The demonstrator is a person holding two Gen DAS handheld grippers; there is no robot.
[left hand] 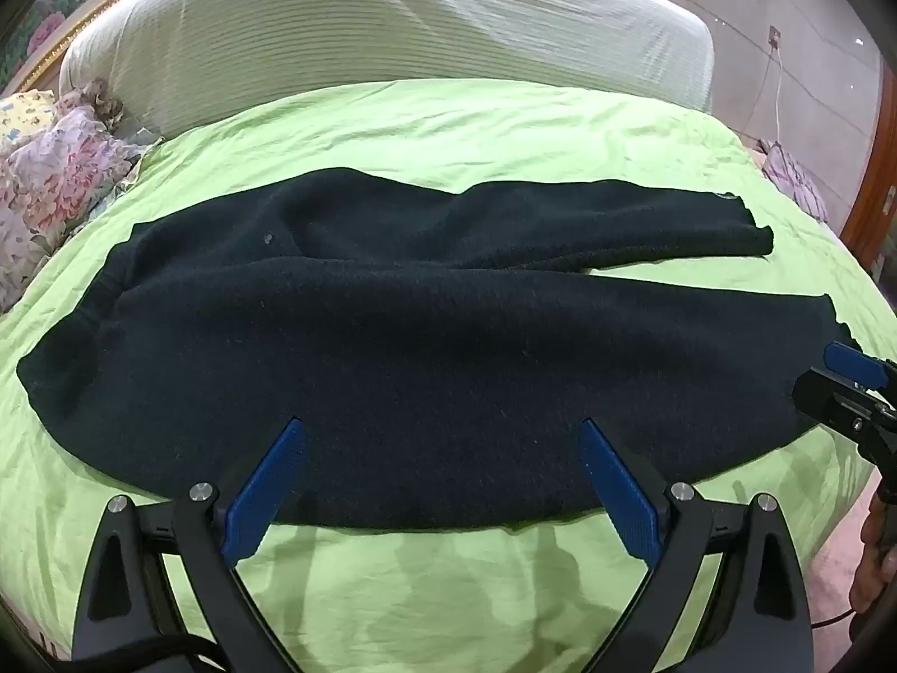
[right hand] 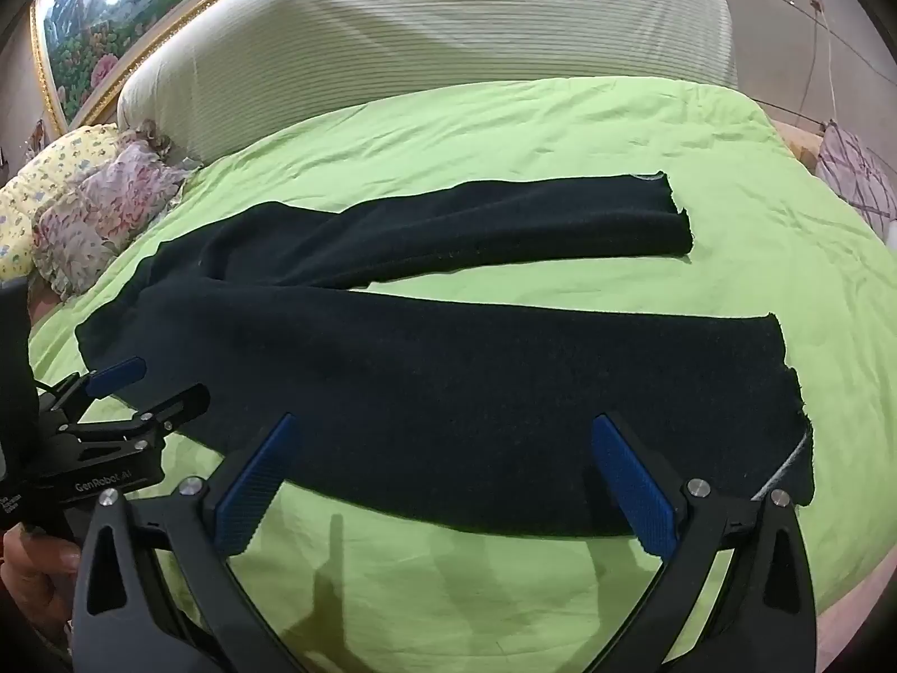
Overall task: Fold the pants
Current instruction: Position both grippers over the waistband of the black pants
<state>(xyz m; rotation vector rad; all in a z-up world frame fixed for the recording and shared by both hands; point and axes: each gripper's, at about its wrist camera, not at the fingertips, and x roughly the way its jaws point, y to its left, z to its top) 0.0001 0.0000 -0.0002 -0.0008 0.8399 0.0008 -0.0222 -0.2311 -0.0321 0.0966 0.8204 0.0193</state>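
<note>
Dark, nearly black pants (left hand: pixel 392 347) lie spread flat across a green bedsheet (left hand: pixel 426 577), waistband to the left and both legs running to the right. The two legs part toward their cuffs (right hand: pixel 673 213). My left gripper (left hand: pixel 443 432) hovers open above the near edge of the pants, with nothing between its blue pads (left hand: pixel 263 493). My right gripper (right hand: pixel 443 426) also stands open, over the near leg (right hand: pixel 504 404), and holds nothing. Each gripper shows at the edge of the other's view: the right gripper (left hand: pixel 852 387) and the left gripper (right hand: pixel 140 387).
A cream striped headboard (left hand: pixel 392 33) rises behind the bed. Floral pillows (left hand: pixel 61 174) lie at the far left. A framed flower painting (right hand: pixel 95 17) hangs on the wall. A patterned cloth (right hand: pixel 858 174) sits off the bed's right side. A hand (right hand: pixel 33 572) grips the left tool.
</note>
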